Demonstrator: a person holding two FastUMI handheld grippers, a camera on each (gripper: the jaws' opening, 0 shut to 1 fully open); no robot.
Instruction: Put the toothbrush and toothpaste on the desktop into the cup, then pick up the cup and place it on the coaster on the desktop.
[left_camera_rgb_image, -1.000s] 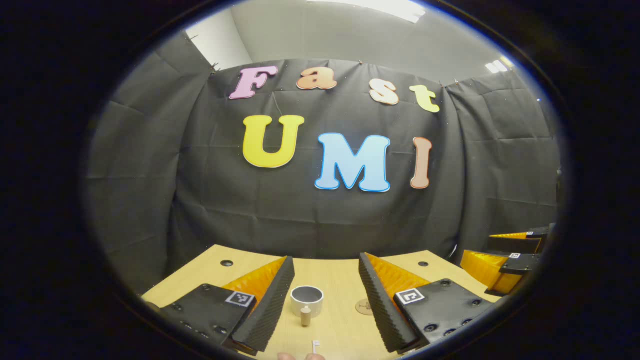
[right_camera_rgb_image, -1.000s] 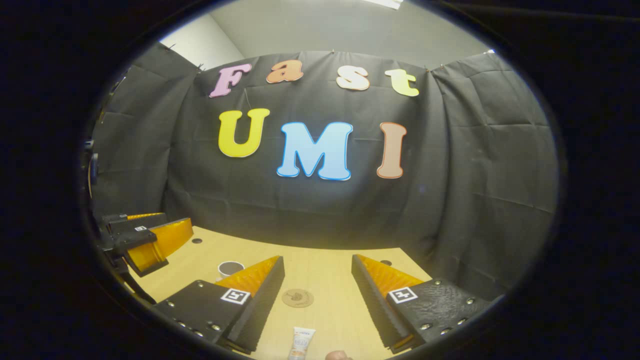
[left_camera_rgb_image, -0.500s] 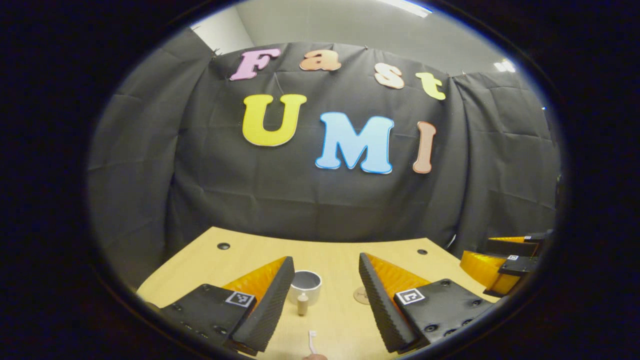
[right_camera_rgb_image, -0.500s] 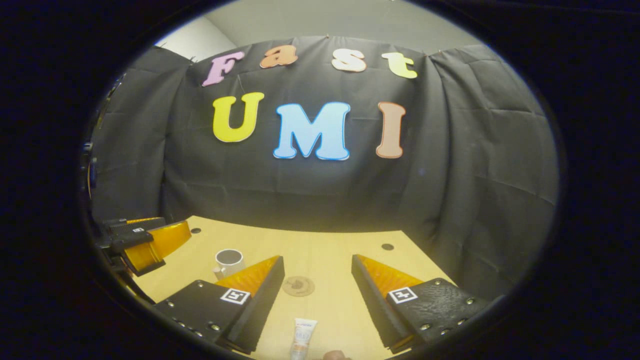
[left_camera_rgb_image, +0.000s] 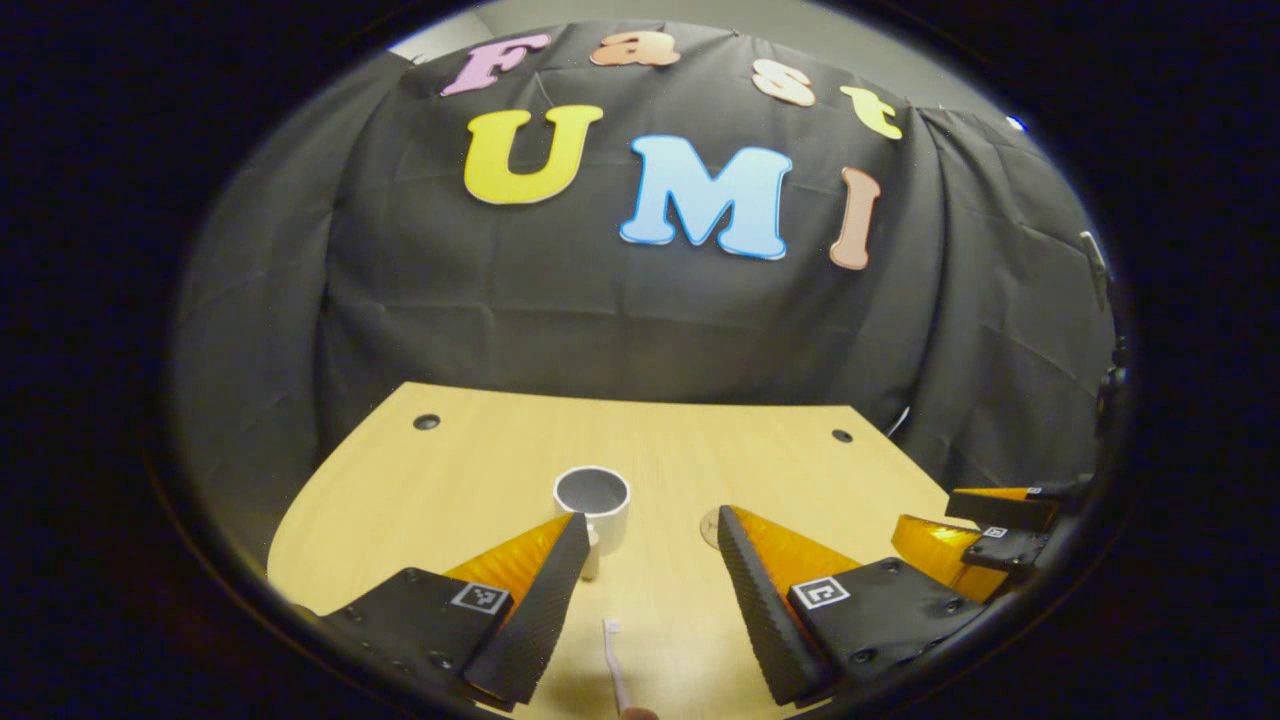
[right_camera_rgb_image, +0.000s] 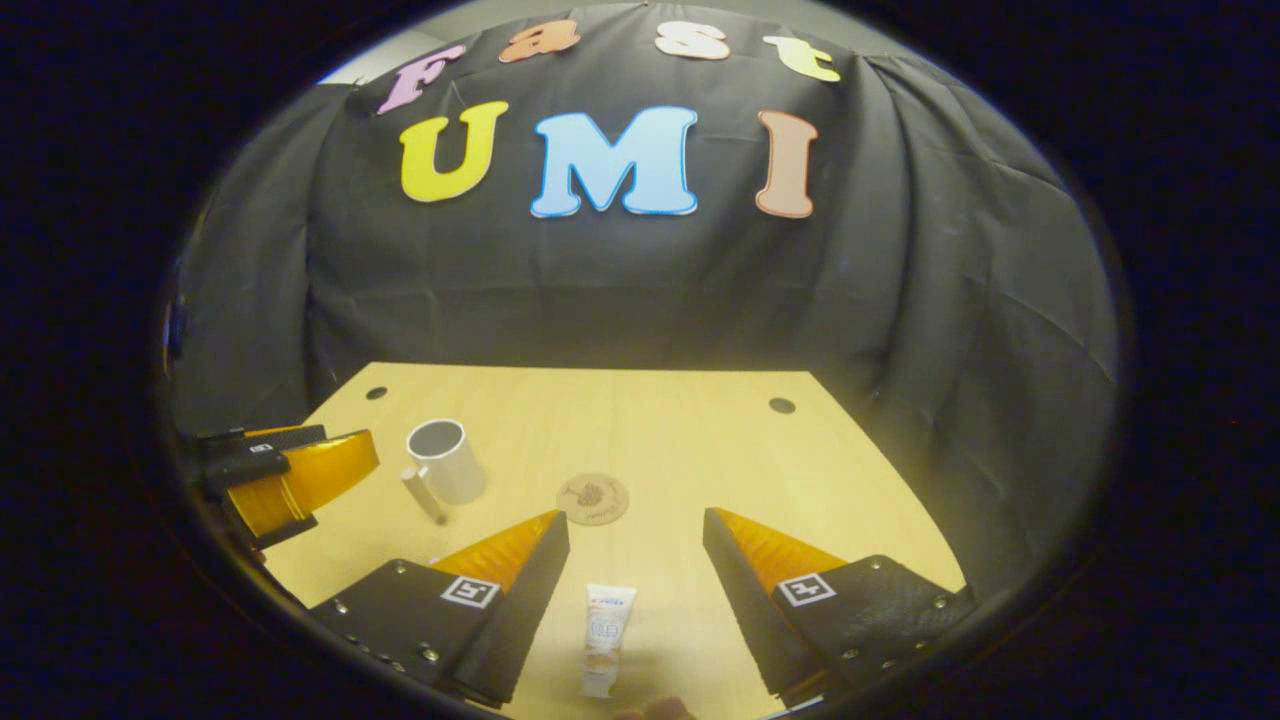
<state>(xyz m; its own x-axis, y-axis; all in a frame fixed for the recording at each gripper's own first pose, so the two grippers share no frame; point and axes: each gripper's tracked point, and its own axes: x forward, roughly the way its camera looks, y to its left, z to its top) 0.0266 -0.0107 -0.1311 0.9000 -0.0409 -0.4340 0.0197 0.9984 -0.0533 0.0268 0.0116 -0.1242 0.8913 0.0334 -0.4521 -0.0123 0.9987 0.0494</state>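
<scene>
While both of our grippers hang above the desk (left_camera_rgb_image: 420, 480) with nothing between their fingers, every step of the task looks to be ahead of us. Our left gripper (left_camera_rgb_image: 650, 580) is spread wide, and the toothbrush (left_camera_rgb_image: 614, 668) lies flat on the wood between its fingers, bristle end pointing away from us toward the cup (left_camera_rgb_image: 593, 508). Our right gripper (right_camera_rgb_image: 632, 575) is spread just as wide over the toothpaste (right_camera_rgb_image: 605, 640), which lies lengthwise in the gap. In the right gripper view the cup (right_camera_rgb_image: 446, 461) stands upright off to the left with its handle toward us, the coaster (right_camera_rgb_image: 593, 498) sits bare just beyond the tube, and the other gripper (right_camera_rgb_image: 290, 475) waits near the desk's left edge.

We judge the toothbrush to be the riskier pick. It is thin and low, so if we close too high the fingers would meet above it, and if we press down hard the fingertips could scrape the desk and flick it away. The tube is soft, and a squeeze near its middle could deform it or let it slip sideways. Both objects lie along the gap, so a tilted grasp could leave either one drooping and hard to aim at the cup's narrow mouth. The cup is light-looking and stands close to our left fingers, and a careless descent could knock it over. With both grippers working near one cup, we could also bump one into the other.
</scene>
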